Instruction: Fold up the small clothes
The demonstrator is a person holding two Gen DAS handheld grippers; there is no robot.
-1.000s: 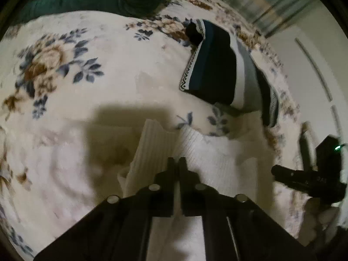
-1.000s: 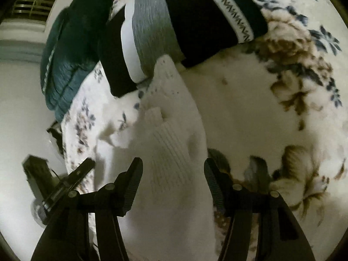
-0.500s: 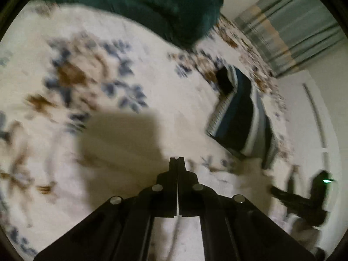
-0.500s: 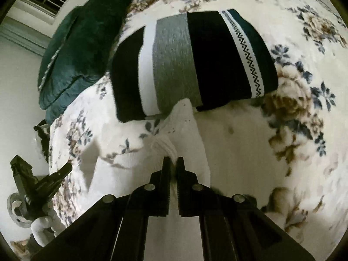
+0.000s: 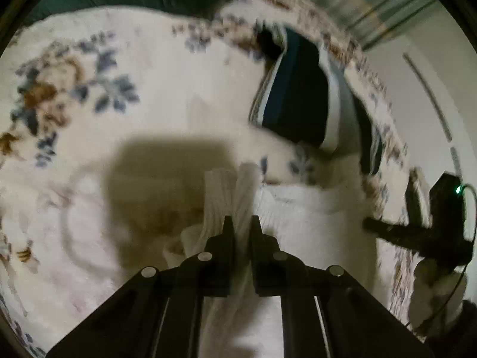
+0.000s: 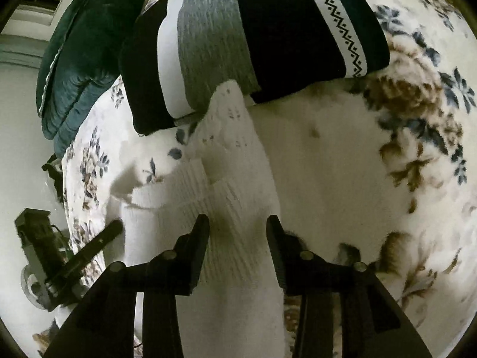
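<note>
- Left gripper (image 5: 240, 223) is pinching a ribbed fold of the white knit garment (image 5: 298, 226); its 2 black fingers are sitting close together with the cloth bunched between them and running back under the gripper body.
- Right gripper (image 6: 237, 223) is hovering with its jaws spread wide, the 2 fingertips sitting over the ribbed part of the white knit garment (image 6: 235, 179) with nothing clamped between them.
- In the right wrist view, the garment is lying on the floral blanket (image 6: 372, 164), stretching from beneath the right gripper up to a narrow end that is touching the lower edge of the striped folded sweater (image 6: 253, 35).
- A ribbed flap of the garment is sticking out to the left of the right gripper, toward the left gripper (image 6: 89, 247), which is showing at the left edge of that view.
- The striped sweater, banded in black, white, grey and dark teal with a zigzag trim, is resting folded on the blanket just beyond the white garment (image 5: 301, 98).
- A dark green quilted cushion (image 6: 74, 59) is lying beside the sweater at the blanket's far edge.
- In the left wrist view, the right gripper (image 5: 417, 232) is showing at the right edge, with a small green light glowing on it; that picture is blurred.
- A dark shadow is falling on the blanket just left of the gripped fold.
</note>
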